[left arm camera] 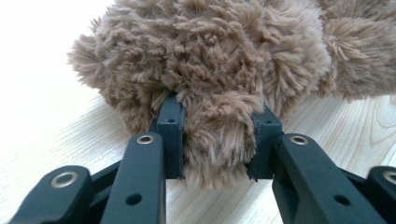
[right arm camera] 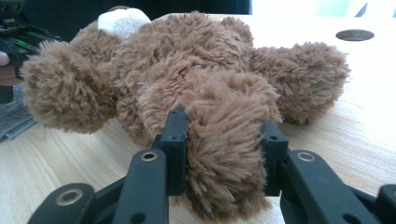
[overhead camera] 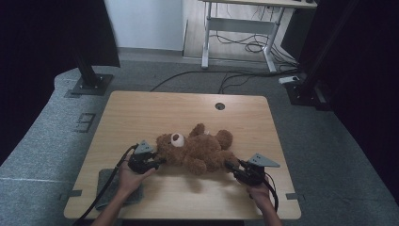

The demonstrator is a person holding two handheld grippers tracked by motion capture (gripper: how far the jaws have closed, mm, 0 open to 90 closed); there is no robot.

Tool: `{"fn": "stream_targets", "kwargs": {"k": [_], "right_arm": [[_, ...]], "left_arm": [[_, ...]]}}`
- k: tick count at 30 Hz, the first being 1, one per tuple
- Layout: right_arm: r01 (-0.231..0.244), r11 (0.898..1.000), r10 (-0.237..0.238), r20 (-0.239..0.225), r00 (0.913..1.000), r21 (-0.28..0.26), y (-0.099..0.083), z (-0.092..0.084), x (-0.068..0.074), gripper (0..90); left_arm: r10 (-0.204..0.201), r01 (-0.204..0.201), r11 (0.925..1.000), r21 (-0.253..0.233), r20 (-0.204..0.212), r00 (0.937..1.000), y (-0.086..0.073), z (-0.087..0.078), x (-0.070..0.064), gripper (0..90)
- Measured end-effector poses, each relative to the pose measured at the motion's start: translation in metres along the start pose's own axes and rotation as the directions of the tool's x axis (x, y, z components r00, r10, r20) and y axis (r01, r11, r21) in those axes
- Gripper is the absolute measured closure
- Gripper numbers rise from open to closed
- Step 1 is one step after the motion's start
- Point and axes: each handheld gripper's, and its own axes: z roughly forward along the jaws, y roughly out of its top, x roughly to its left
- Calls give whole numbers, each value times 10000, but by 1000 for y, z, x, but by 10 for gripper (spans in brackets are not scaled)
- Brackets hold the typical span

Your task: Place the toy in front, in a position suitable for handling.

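Note:
A brown plush teddy bear [overhead camera: 197, 150] lies on its back on the wooden table [overhead camera: 141, 113], head toward the left, white muzzle up. My left gripper [overhead camera: 162, 161] meets the bear's head from the left. In the left gripper view its jaws squeeze a tuft of fur at the head [left arm camera: 210, 56], the gripper [left arm camera: 219, 116] shut on it. My right gripper [overhead camera: 229, 165] comes in from the right at the bear's near leg. The right gripper view shows both pads pressed into that plump leg [right arm camera: 224, 154], with the gripper [right arm camera: 224, 128] shut on it.
A grey cloth pad [overhead camera: 106, 188] lies at the table's front left under the left forearm. A round cable hole [overhead camera: 219, 106] sits near the far edge. Beyond the table are black stands [overhead camera: 89, 77], floor cables [overhead camera: 226, 75] and a white desk frame [overhead camera: 240, 28].

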Motion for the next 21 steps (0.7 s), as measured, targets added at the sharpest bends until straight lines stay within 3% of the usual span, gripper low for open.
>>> {"fn": "stream_targets", "kwargs": {"k": [15, 16, 20, 21], "right_arm": [[34, 10000, -34, 15, 10000, -93, -4, -5, 3, 613], [208, 9997, -204, 256, 9995, -145, -2, -6, 3, 553], [14, 9993, 5, 537, 9986, -365, 7, -10, -1, 452], [-8, 9985, 52, 794, 9968, -544, 16, -13, -1, 369]], "left_arm": [[106, -106, 9999, -4, 139, 9998, -4, -2, -4, 636], [101, -100, 9999, -62, 146, 9998, -4, -2, -3, 630], [77, -74, 9999, -155, 221, 9997, -3, -2, 0, 615], [74, -70, 9998, -159, 229, 9997, -3, -2, 0, 615]]}}
